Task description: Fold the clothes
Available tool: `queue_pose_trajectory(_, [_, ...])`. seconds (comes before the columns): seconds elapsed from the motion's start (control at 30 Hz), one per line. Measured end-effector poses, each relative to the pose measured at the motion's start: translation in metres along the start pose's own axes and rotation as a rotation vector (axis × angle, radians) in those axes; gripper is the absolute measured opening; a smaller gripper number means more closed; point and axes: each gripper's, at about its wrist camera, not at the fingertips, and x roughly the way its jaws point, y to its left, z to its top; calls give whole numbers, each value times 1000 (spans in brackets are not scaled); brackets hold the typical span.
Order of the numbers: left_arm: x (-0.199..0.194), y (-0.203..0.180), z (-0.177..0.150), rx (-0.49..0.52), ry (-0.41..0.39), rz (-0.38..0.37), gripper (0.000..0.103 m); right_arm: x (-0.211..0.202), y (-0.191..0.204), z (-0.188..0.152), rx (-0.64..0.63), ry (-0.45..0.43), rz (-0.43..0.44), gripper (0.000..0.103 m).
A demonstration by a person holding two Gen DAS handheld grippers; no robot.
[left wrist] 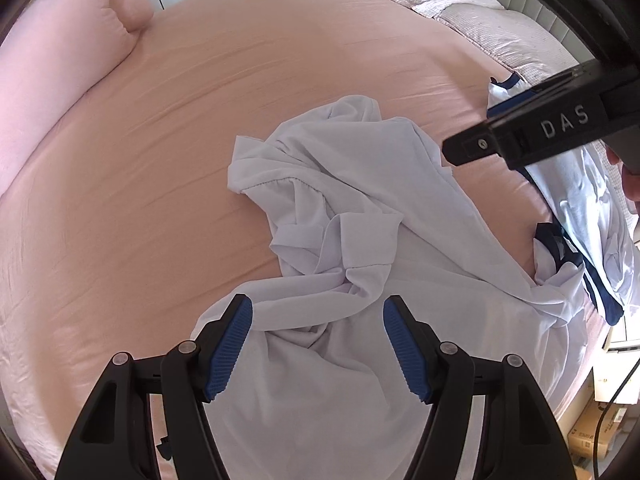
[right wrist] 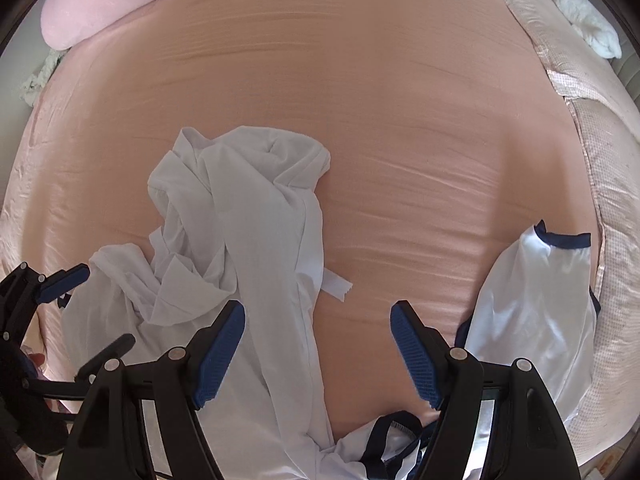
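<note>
Shirt (left wrist: 352, 184), white and crumpled, lies in a twisted heap on the peach sheet (left wrist: 160, 160), spreading from just under the left gripper (left wrist: 318, 344) out ahead of it and off to its right. That gripper points steeply down with its jaws well apart and nothing pinched; white cloth fills the gap below the blue pads (left wrist: 232, 344) but, as far as I can tell, they do not press on it. The right gripper (right wrist: 318, 354) points straight down, jaws equally wide and empty, with bare sheet between them; the shirt's long fold runs under its left pad, and a second garment, the navy-trimmed top (right wrist: 532, 300), lies just to its right, with more navy trim below it. Nothing has been spread or folded yet, so I judge the step in hand to be the first one: picking out the shirt and getting hold of it to lay it flat. The next move seems to call for finding two real edges, such as a hem or the shoulders, rather than grabbing bunched layers, and for keeping the top out of the grasp. Beyond the shirt lies open sheet, with a pink pillow (left wrist: 60, 40) at the far left.
</note>
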Motion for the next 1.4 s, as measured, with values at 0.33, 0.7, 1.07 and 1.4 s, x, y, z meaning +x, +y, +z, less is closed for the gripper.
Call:
queue_pose_trajectory(0.33, [37, -10, 16, -20, 15, -69, 66, 23, -18, 25, 147, -32, 129, 75])
queue_pose_trajectory(0.7, [60, -7, 19, -62, 9, -73, 46, 59, -10, 20, 197, 14, 199, 75])
queue_pose_trajectory(1.07, [54, 16, 22, -176, -12, -119, 13, 71, 24, 29, 137, 11, 224, 39])
queue_pose_trajectory(1.4, [38, 27, 31, -141, -48, 15, 11, 60, 55, 22, -87, -58, -55, 12])
